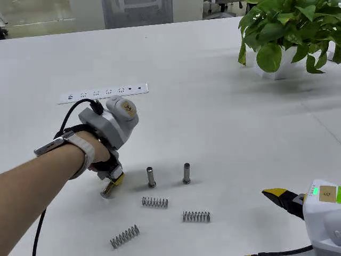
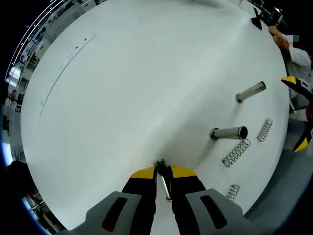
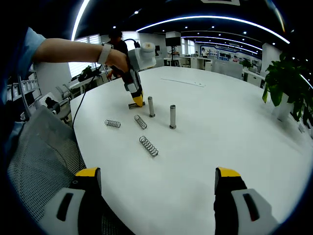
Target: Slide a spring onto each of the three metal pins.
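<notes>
The left gripper (image 1: 110,184) is clenched on a metal pin (image 1: 107,190), which tilts with its end on the white desk (image 1: 224,106), towards the near edge. Just to its right stand two upright pins (image 1: 151,177) (image 1: 186,173), with three springs (image 1: 154,202) (image 1: 196,216) (image 1: 124,236) lying loose nearer that edge. The right gripper (image 3: 157,172) hangs released, jaws wide apart, over the desk's near right part.

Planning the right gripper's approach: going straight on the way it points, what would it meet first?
Probably the nearest spring, lying on the table roughly centred ahead of the open right gripper; an upright pin stands beyond it. The gripper's height above the table is unclear.
</notes>
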`<state>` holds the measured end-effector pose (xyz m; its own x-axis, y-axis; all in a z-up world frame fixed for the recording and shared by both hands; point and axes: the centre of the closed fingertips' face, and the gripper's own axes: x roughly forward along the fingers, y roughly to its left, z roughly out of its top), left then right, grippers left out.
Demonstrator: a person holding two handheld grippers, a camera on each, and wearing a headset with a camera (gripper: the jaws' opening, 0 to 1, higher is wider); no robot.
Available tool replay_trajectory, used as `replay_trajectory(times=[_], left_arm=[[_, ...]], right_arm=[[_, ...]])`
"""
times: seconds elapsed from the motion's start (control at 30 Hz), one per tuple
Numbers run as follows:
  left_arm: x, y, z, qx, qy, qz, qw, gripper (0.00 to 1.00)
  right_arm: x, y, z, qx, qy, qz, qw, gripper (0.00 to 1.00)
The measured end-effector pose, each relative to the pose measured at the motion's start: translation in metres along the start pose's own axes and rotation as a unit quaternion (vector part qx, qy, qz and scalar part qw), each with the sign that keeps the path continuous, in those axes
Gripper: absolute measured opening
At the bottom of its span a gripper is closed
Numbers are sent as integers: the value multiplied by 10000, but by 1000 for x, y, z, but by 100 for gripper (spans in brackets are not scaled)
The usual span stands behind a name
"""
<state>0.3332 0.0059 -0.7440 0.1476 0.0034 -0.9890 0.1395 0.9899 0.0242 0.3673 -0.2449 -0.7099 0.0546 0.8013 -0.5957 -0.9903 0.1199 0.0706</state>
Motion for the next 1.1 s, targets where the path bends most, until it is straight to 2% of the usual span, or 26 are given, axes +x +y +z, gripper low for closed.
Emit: replay_trajectory(times=[0.07, 0.13, 0.23, 0.37, 0.4, 0.57, 0.7, 0.87, 1.03, 1.1], left_arm=[[0, 1, -1, -56, 12, -6, 10000, 10], [-1, 2, -1, -111, -87, 0, 9999, 10], [-1, 4, -1, -160, -333, 3, 9993, 9], [-2, 5, -1, -316, -756, -75, 9966, 8], [-2, 5, -2, -300, -803, -89, 9963, 8], [-1, 8, -1, -526, -1139, -223, 9918, 8], [0, 8, 0, -773, -1391, -371, 9866, 8], [0, 5, -1, -794, -1577, -459, 9832, 8], [-6, -1, 2, -835, -1870, -487, 9776, 8], [-6, 1, 4, -814, -1958, -477, 9761, 8]], right_arm=[[-1, -1, 0, -8, -5, -18, 10000, 98], [-2, -2, -1, 4, -1, -27, 10000, 98], [-2, -2, -3, 19, 15, -34, 10000, 98], [-2, -1, -4, 40, 15, -34, 10000, 98], [-2, -1, -4, 39, 17, -30, 10000, 98], [1, 1, -2, -19, 40, 9, 10000, 98], [2, 2, 0, -43, 43, 30, 10000, 98], [3, 3, 1, -56, 55, 41, 10000, 98], [4, 5, -1, -65, 109, 68, 9999, 98], [5, 6, -1, -67, 113, 84, 9999, 98]])
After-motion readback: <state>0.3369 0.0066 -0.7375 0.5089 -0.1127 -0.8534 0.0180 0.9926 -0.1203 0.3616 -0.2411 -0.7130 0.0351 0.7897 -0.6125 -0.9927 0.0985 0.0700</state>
